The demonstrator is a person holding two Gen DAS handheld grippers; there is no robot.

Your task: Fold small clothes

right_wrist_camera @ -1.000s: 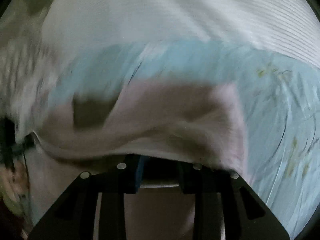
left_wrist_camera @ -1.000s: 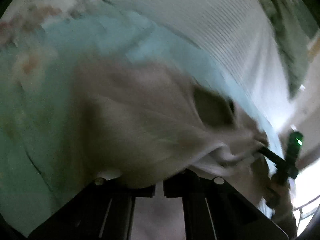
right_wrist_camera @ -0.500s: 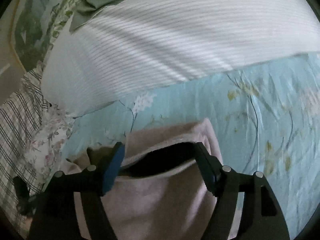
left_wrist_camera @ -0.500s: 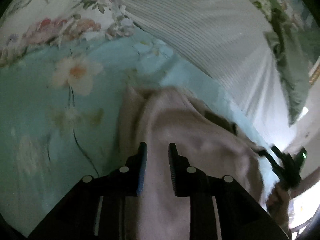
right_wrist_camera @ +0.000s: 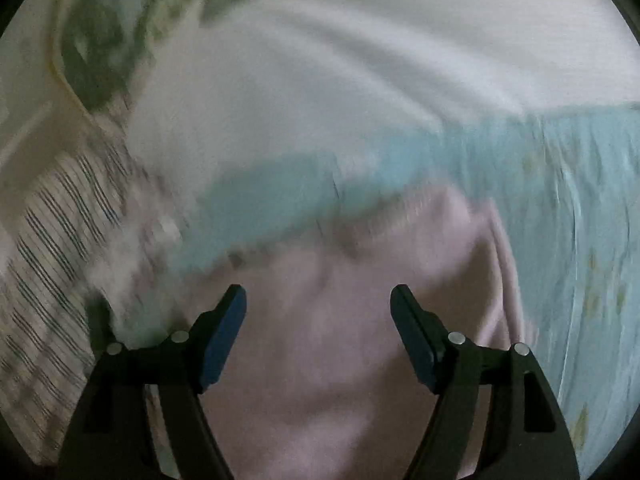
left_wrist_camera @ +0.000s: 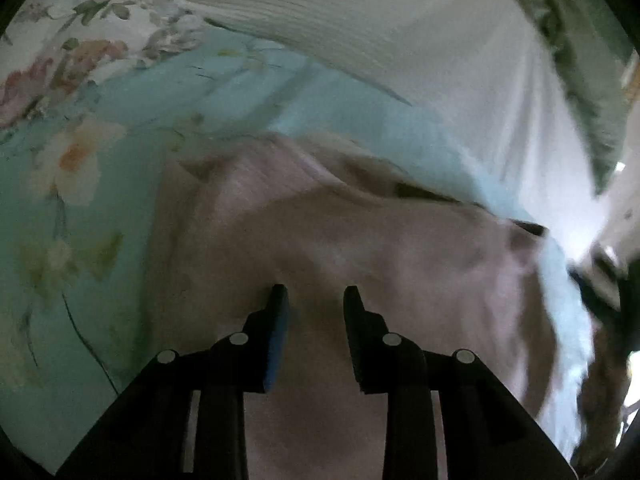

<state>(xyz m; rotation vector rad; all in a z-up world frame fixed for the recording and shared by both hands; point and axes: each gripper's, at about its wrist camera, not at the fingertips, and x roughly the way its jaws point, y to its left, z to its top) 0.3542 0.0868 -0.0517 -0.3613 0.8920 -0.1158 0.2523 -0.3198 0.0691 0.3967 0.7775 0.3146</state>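
Pink garment [left_wrist_camera: 360,248], a small soft piece of clothing, lies on the bed, on a light blue sheet [left_wrist_camera: 120,184] printed with flowers. It is spread under both tongs and fills the lower middle of each view.

From the left wrist view, the left tongs [left_wrist_camera: 316,300] hang over the cloth with a narrow gap between the jaws. The jaws are opening, and nothing is pinched between them; the cloth is only below. This view shows the far edge of the garment with a fold and a dark opening [left_wrist_camera: 420,192] near it. It also shows a flowered pillow [left_wrist_camera: 80,40] at the upper left and a white ribbed cover [left_wrist_camera: 400,32] across the top. At the far right edge something dark and blurred [left_wrist_camera: 600,288] appears, probably the other tool, but I cannot tell for sure.

The right wrist view is more blurred. The right tongs [right_wrist_camera: 318,304] stand wide, with only flat cloth [right_wrist_camera: 320,320] seen under the gap, and no pad presses on it. Only this view shows a checked fabric [right_wrist_camera: 52,248] at the left side and the right border of the garment, where the blue sheet [right_wrist_camera: 560,200] continues beside it. The white cover [right_wrist_camera: 360,60] is seen here too, above the sheet.
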